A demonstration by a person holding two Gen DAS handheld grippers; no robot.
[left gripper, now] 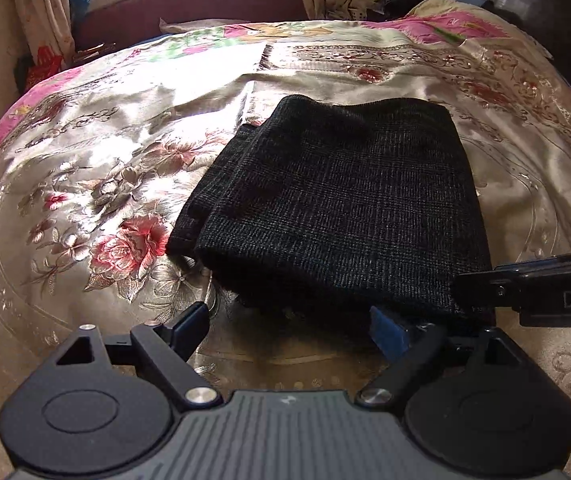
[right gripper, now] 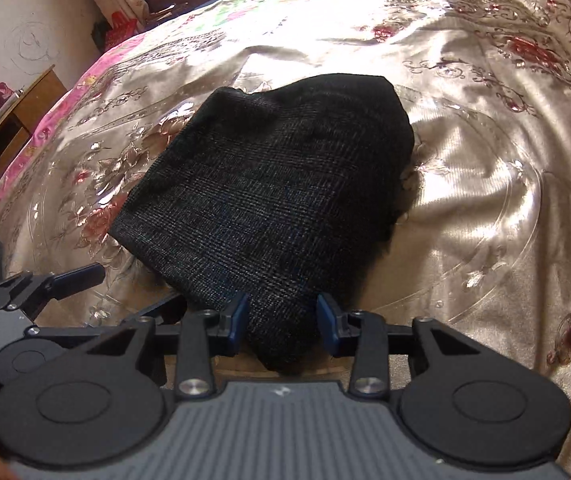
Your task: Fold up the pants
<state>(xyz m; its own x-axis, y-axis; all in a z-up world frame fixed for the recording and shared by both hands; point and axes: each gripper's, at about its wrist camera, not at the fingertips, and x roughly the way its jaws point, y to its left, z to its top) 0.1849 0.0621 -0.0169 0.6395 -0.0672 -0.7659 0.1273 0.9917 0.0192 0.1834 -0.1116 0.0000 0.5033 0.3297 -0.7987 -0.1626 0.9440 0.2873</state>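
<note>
The dark checked pants (left gripper: 337, 200) lie folded into a compact bundle at the centre of the frame on the bed's satin floral bedspread (left gripper: 105, 168). In the left wrist view the left hand-held gripper (left gripper: 289, 326) stands wide apart at the lower edge, holding nothing, just short of the bundle's near edge. In the right wrist view the right hand-held gripper (right gripper: 283, 320) is partly open, its blue pads (right gripper: 239, 316) flanking the bundle's near corner without visibly pressing it. Curtains (left gripper: 41, 8) hang at upper left.
</note>
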